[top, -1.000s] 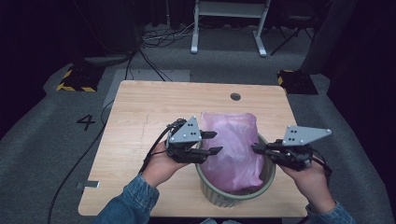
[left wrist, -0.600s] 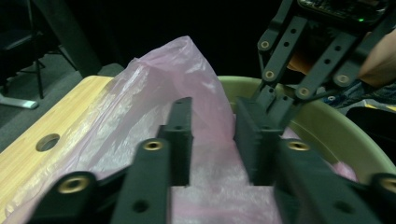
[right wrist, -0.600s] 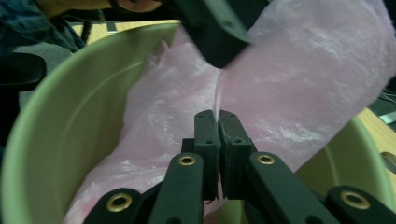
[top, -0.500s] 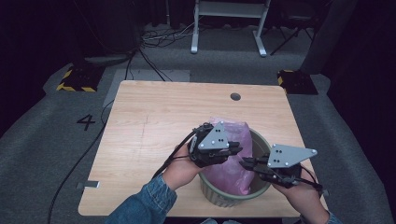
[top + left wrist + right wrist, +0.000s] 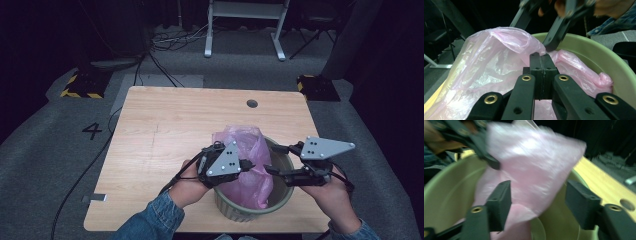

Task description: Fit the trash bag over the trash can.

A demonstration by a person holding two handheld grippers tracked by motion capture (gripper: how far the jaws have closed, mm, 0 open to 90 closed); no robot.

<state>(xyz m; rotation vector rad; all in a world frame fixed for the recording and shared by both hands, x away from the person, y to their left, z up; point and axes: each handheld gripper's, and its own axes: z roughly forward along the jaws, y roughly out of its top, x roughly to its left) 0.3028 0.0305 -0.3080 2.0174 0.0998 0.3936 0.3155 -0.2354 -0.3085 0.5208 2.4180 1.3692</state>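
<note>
Two grippers trade roles at the round green plastic bin (image 5: 252,210), six o'clock on the table: left gripper (image 5: 246,165) has just clamped the crumpled pink plastic bag (image 5: 246,150); right gripper (image 5: 276,160) has just spread wide, releasing it, leaving the liner to the left.

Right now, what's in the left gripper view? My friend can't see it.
The left gripper, jaws shut, pinches a crinkly pink plastic bag inside a pale green bucket. The right gripper reaches in from above.
</note>
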